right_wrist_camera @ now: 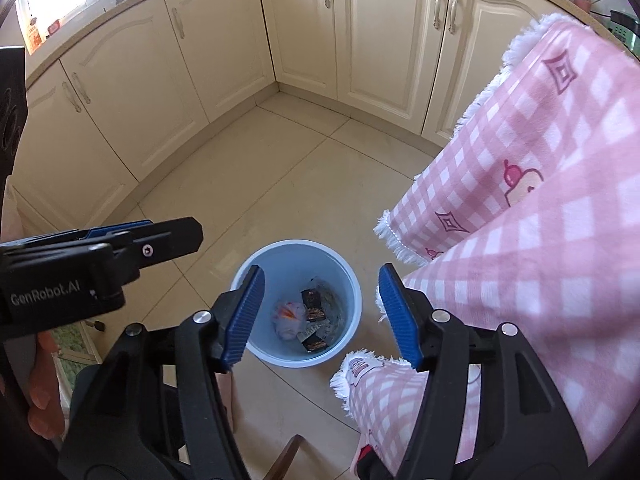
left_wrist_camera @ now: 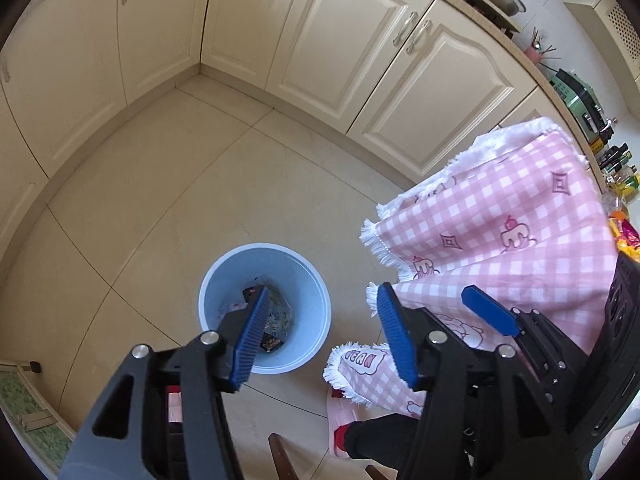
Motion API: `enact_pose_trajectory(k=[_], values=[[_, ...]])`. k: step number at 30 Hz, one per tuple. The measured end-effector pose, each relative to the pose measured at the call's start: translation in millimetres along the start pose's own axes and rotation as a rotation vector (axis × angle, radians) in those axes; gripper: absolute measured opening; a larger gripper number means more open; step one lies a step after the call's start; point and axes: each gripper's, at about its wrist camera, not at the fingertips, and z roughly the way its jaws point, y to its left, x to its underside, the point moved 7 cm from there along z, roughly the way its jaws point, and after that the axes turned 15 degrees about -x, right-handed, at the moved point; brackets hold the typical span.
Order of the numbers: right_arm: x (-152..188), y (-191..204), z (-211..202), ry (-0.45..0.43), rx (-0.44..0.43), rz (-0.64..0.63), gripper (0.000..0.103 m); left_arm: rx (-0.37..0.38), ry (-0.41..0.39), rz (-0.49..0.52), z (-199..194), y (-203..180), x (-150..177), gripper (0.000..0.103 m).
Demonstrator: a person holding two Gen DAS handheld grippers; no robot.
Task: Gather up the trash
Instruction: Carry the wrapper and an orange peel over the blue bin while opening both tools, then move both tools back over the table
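Observation:
A light blue bin (left_wrist_camera: 308,276) stands on the tiled floor beside the table. In it lie dark snack wrappers (right_wrist_camera: 314,308) and a crumpled clear bag (right_wrist_camera: 288,318). My left gripper (left_wrist_camera: 324,332) hangs over the bin's right rim, open, with nothing between its blue pads. My right gripper (right_wrist_camera: 322,312) is above the bin (right_wrist_camera: 348,280) too, open and empty. One blue finger (left_wrist_camera: 488,310) of the right gripper shows in the left wrist view, in front of the cloth. The left gripper (right_wrist_camera: 176,236) reaches in from the left in the right wrist view.
A pink checked tablecloth (right_wrist_camera: 540,160) with a white fringe hangs down right of the bin. Cream cabinets (left_wrist_camera: 348,40) close the corner behind. Colourful packets (left_wrist_camera: 626,240) lie at the table's edge. A person's leg and pink slipper (left_wrist_camera: 340,412) stand near the bin.

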Motion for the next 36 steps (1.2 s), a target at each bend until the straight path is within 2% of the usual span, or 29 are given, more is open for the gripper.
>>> enact_pose_trajectory(k=[6,11,16,19,24,29,32,36], values=[[-3,29,-35,-0.047,-0.028,-0.055,0.06,-0.026,-0.08,-0.003,-51,8,6,0.055],[-19,55,-90,-0.157,0.006,-0.119,0.06,-0.035,-0.222,-0.009,-117,3,2,0.055],[-26,58,-162,-0.286,0.02,-0.116,0.061,0.016,-0.336,0.036,-176,-26,1,0.055],[-19,35,-206,-0.345,0.07,-0.08,0.063,0.052,-0.374,0.088,-198,-55,6,0.06],[9,-50,-276,-0.422,0.227,0.064,0.067,0.1,-0.369,0.19,-204,-112,17,0.06],[56,-145,-304,-0.384,0.341,0.275,0.068,0.13,-0.336,0.306,-193,-170,33,0.06],[75,-170,-306,-0.334,0.356,0.316,0.068,0.138,-0.322,0.363,-185,-199,42,0.06],[78,-183,-297,-0.287,0.356,0.312,0.068,0.139,-0.305,0.41,-175,-224,46,0.06]])
